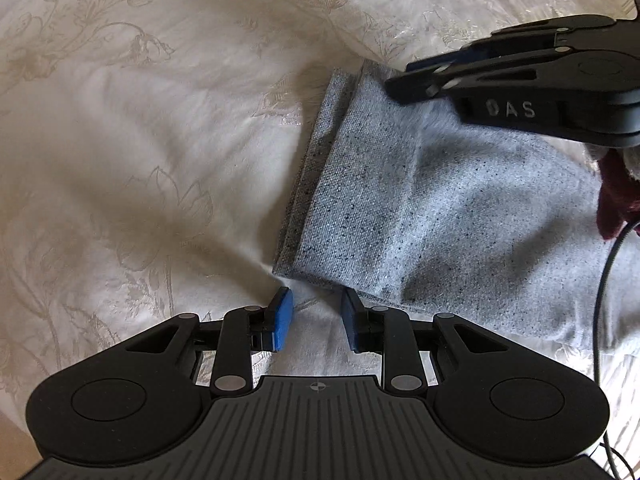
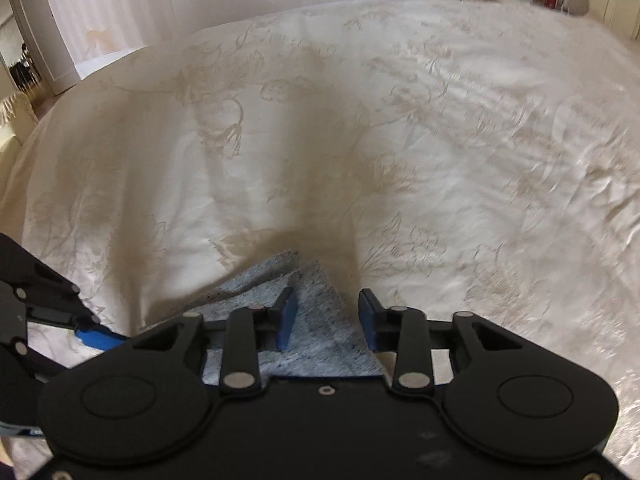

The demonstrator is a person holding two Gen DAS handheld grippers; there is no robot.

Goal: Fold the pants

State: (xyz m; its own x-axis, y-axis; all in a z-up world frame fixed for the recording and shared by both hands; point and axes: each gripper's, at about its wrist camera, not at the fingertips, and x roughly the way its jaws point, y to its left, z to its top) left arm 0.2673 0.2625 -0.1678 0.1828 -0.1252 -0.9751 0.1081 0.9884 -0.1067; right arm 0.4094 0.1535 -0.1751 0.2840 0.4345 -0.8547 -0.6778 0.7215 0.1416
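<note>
Speckled light-grey knit pants lie on a cream bedspread with a woven floral pattern, the cloth flecked with dark specks and doubled over so that two hem edges run side by side along its left border. A narrower, darker strip of the lower layer shows just outside the upper one. Soft creases cross the fabric toward the right, where it spreads wider and passes out of the left wrist view.

The left gripper, black with blue pads, sits low over the bedspread with its fingers apart and nothing between them. The near corner of the pants lies just ahead of the tips; the right-hand fingertip sits at the fabric's lower edge, though whether it touches cannot be told.

The right gripper likewise has its fingers spread wide. Seen through its own camera, the far corner of the pants lies beneath and between the two blue pads, reaching a point just beyond them, with the left pad over the grey cloth and the right pad at the fabric's edge over the bedspread. From the left wrist view, this gripper hangs over the upper corner of the pants. A dark maroon item shows at the right edge, too partial to identify.
</note>
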